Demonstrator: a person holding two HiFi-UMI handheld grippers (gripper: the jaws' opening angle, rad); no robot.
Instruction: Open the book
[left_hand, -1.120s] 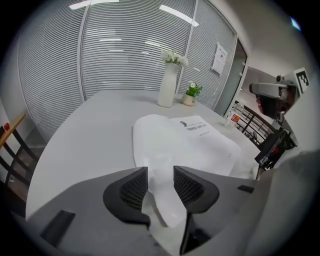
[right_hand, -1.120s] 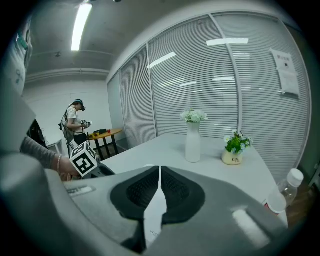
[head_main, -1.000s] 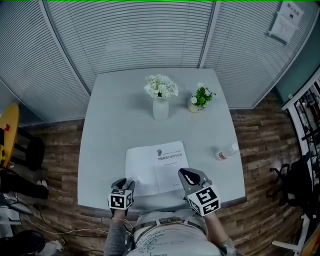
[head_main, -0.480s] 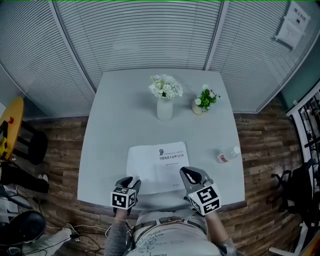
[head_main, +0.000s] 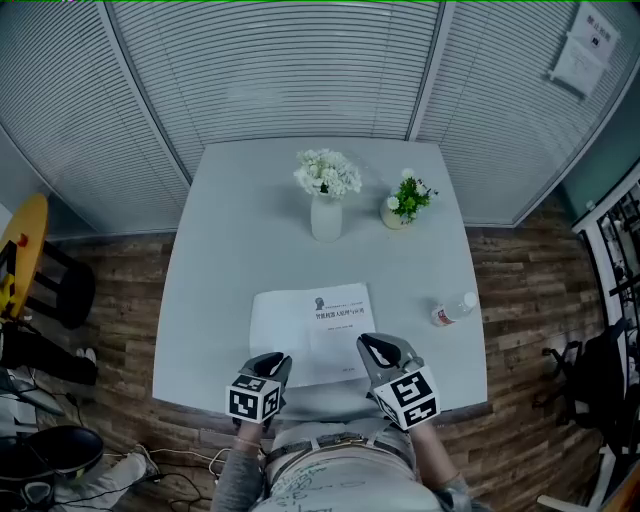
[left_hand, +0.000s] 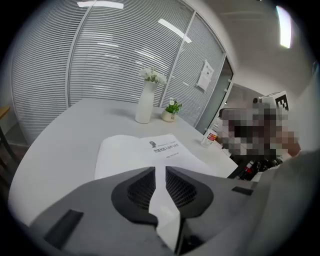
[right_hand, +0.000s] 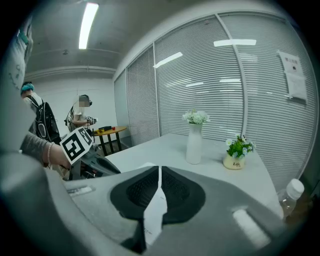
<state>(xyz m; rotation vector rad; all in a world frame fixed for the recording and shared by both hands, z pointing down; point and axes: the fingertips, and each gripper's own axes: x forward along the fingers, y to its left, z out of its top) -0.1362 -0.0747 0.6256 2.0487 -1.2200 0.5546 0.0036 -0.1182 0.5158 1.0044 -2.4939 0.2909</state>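
While both grippers work at its near edge, the book lies flat on the grey counter, close to the side where the person stands, its white face up with a small block of print toward its right half. The left gripper sits at the book's 7 o'clock corner. Its jaws are closing, a narrow gap shows between the pads, and white paper from the book runs through that gap. I cannot see the pads pressing on it. The right gripper is at the book's 5 o'clock corner, and its pads are drawn in on a thin white sheet of the book, pinching it edge-on. Further up the counter, at 12 o'clock from the book, stands a white vase of pale flowers, with a small potted plant just beside it at 1 o'clock. A small bottle lies on its side at the book's 3 o'clock, near the counter's right edge.
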